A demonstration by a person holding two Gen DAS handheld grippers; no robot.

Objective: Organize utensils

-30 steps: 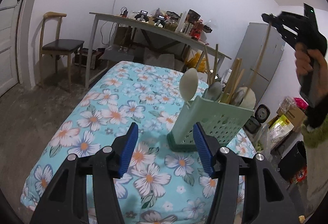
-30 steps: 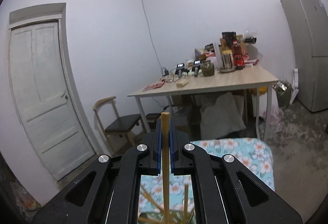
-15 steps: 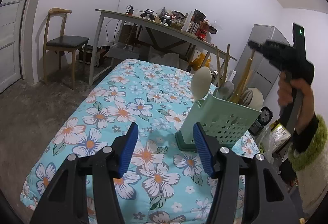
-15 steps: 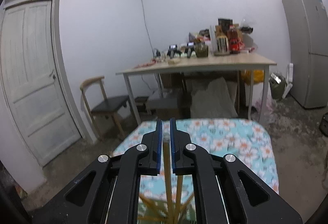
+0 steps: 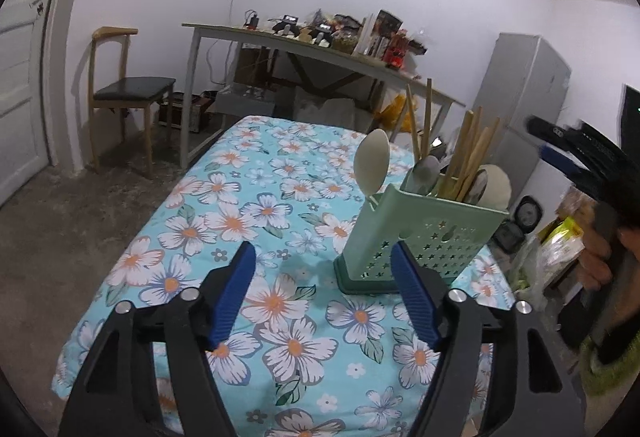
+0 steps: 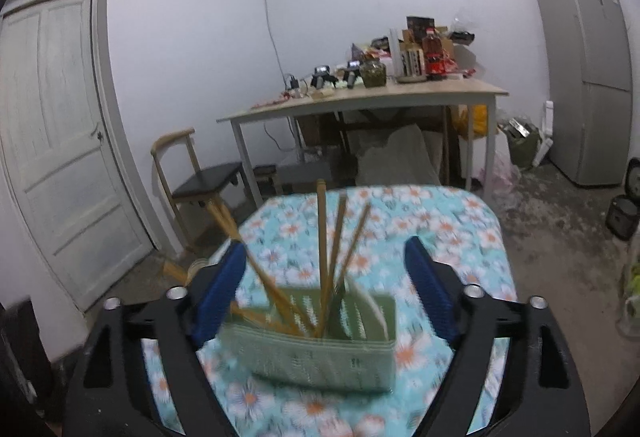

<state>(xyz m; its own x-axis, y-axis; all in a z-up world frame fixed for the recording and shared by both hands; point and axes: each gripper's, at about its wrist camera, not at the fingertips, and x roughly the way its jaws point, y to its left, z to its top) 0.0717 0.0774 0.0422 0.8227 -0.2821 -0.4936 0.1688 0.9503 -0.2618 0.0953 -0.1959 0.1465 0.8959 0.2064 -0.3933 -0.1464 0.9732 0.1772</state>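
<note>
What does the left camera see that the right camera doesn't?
Only the left view shows the pale spoon sticking up from the holder, and the person's hand with the other gripper. Only the right view shows the whole door. Both show the green utensil holder with chopsticks, the flowery tablecloth, the chair and the fridge.

The utensil holder [image 5: 416, 237] looks like matt pale green plastic, its walls pierced with small star-shaped holes. The chopsticks [image 6: 321, 257] standing in it look like bare light wood, and the spoon [image 5: 373, 161] a smooth, dull cream plastic. The tablecloth [image 5: 248, 205] is printed cloth with a soft flowered surface. Both grippers show matt black plastic bodies, ribbed blue pads [image 5: 414, 295] and shiny metal screws [image 6: 472, 291].
</note>
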